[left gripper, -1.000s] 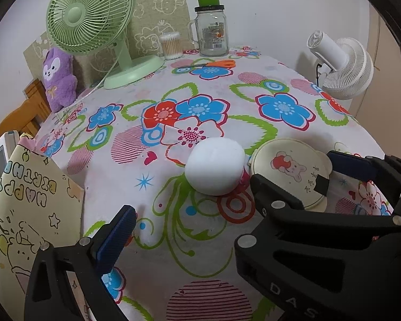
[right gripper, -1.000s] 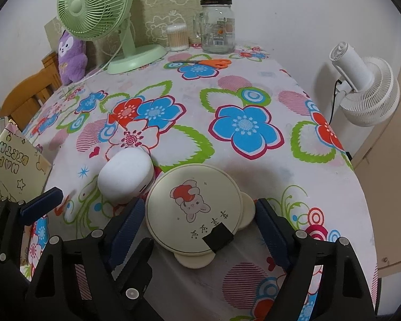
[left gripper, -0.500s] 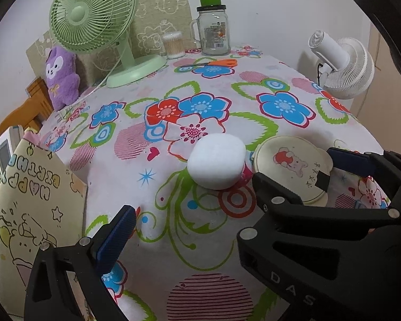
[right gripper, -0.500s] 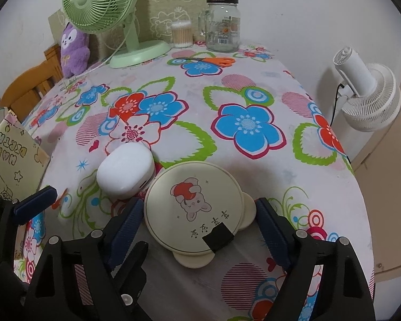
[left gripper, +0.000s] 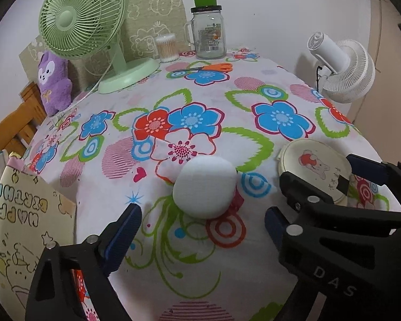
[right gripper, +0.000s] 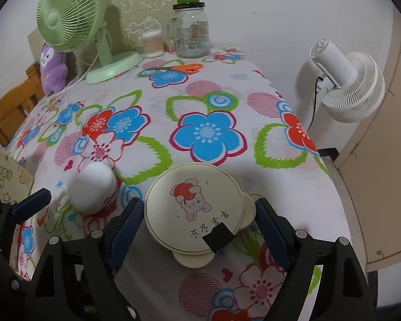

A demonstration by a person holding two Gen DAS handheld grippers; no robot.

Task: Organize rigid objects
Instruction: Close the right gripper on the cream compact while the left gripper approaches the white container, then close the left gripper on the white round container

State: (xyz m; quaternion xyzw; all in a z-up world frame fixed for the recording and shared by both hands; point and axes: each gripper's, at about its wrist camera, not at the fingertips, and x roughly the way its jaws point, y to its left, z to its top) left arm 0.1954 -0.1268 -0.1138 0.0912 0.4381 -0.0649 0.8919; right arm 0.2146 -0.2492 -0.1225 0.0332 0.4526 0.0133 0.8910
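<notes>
My left gripper jaws closing around white rounded plastic case on table, not yet touching; I centre first. Right gripper jaws open astride cream round bunny-print box.

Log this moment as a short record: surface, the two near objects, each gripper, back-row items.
surface: floral tablecloth
near objects: white rounded case; cream round box with rabbit print
left gripper: jaws closing, astride the white case, not touching
right gripper: open, fingers flank the round box
back row: green fan, glass jar, orange scissors
</notes>
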